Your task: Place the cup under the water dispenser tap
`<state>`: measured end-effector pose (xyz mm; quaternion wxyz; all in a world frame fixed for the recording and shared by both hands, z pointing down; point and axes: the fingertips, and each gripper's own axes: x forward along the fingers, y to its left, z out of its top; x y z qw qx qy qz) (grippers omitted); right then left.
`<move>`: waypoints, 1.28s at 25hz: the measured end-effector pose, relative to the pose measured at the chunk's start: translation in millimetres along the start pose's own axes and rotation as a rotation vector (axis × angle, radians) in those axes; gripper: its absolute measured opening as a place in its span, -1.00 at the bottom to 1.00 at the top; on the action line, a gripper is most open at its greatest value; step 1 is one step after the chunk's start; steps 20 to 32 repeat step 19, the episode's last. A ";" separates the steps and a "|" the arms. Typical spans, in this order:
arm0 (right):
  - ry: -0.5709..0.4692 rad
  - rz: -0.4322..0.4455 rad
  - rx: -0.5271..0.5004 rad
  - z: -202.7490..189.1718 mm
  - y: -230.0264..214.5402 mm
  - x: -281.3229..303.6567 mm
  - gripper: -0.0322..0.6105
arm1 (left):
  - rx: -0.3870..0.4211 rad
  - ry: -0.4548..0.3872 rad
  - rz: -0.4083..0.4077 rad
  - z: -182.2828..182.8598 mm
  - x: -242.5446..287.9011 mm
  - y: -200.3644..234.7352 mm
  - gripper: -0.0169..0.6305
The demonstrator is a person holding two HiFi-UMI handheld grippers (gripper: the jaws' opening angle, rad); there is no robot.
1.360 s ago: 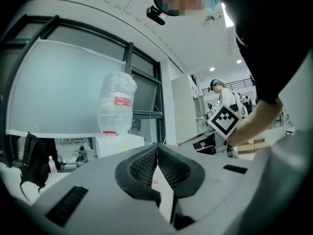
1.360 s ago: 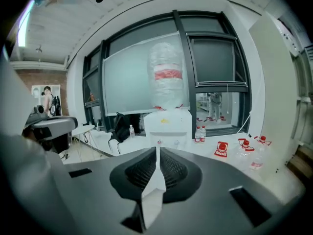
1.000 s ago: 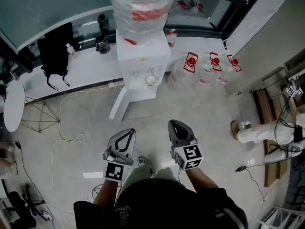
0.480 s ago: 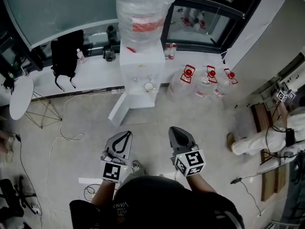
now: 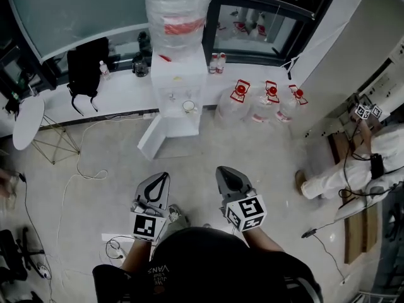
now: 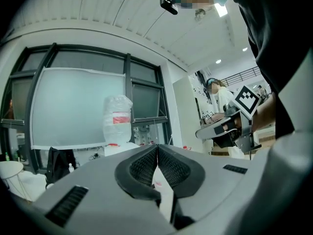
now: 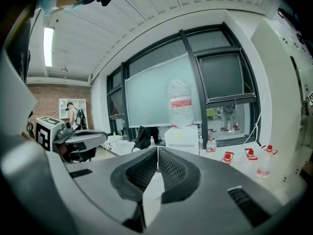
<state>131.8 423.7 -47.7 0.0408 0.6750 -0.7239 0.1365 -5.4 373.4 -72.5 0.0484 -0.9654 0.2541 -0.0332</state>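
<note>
Both grippers sit farther back from the white box-shaped water dispenser than a second earlier. The grey left gripper has its jaws pressed together with nothing between them. A small white cup stands in the dispenser's recess beneath the taps, well apart from both grippers. The grey right gripper is likewise closed and empty. Clear red-capped water jugs stand just right of the dispenser.

Pale floor: white water dispenser stands at twelve o'clock, three water jugs at one, loose cable at ten.
</note>
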 end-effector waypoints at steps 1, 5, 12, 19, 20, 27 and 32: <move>0.000 0.002 0.001 -0.9 1.7 -2.8 -0.76 | 0.000 0.003 -0.002 -0.2 -3.4 -2.9 -0.89; -0.004 0.017 0.002 -2.8 2.2 -24.5 -0.76 | 0.007 0.004 0.000 4.0 -15.2 -25.4 -0.89; -0.003 0.035 -0.010 -9.7 6.0 -40.7 -0.77 | 0.024 -0.002 0.003 8.6 -28.4 -44.4 -0.89; 0.015 0.042 -0.018 3.9 19.0 -42.5 -0.77 | 0.004 0.004 0.006 23.7 -41.1 -39.2 -0.89; 0.015 0.042 -0.018 3.9 19.0 -42.5 -0.77 | 0.004 0.004 0.006 23.7 -41.1 -39.2 -0.89; 0.015 0.042 -0.018 3.9 19.0 -42.5 -0.77 | 0.004 0.004 0.006 23.7 -41.1 -39.2 -0.89; 0.015 0.042 -0.018 3.9 19.0 -42.5 -0.77 | 0.004 0.004 0.006 23.7 -41.1 -39.2 -0.89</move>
